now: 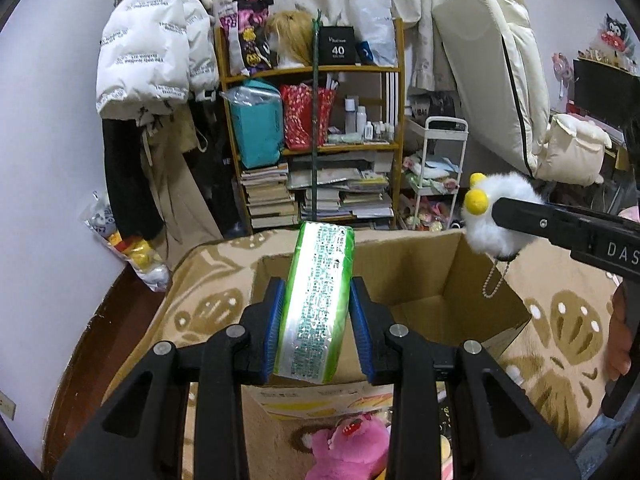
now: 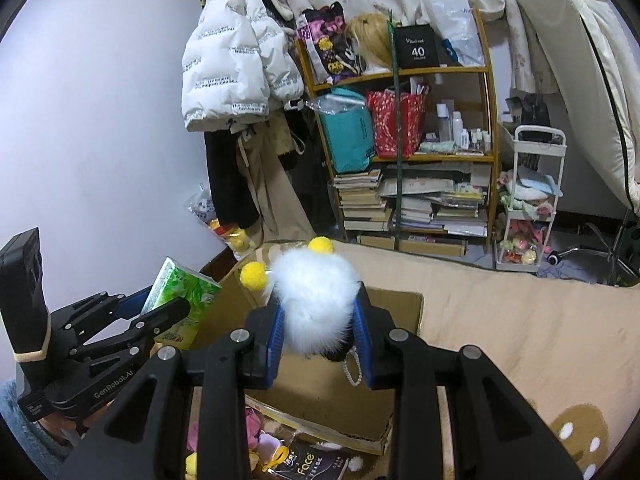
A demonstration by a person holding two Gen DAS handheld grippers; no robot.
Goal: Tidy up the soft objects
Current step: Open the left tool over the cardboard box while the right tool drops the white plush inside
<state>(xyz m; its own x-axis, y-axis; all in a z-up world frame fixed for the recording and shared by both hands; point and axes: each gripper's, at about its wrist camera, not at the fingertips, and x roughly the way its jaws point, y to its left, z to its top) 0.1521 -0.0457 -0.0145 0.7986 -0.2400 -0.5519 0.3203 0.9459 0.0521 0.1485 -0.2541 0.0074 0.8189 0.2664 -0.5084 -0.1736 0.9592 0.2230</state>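
- A green tissue pack (image 1: 316, 304) is clamped upright between the blue pads of the left hand-held gripper (image 1: 318, 322), directly above an open cardboard box (image 1: 452, 280)
- A white fluffy pom-pom toy (image 2: 316, 304) with two yellow balls is squeezed between the pads of the right hand-held gripper (image 2: 318, 326), its bead chain (image 2: 354, 372) dangling below
- A pink plush (image 1: 348, 448) lies on the patterned rug (image 1: 560, 332) beneath the left hand-held gripper
- A cluttered shelf (image 1: 320, 128) stands beyond the box
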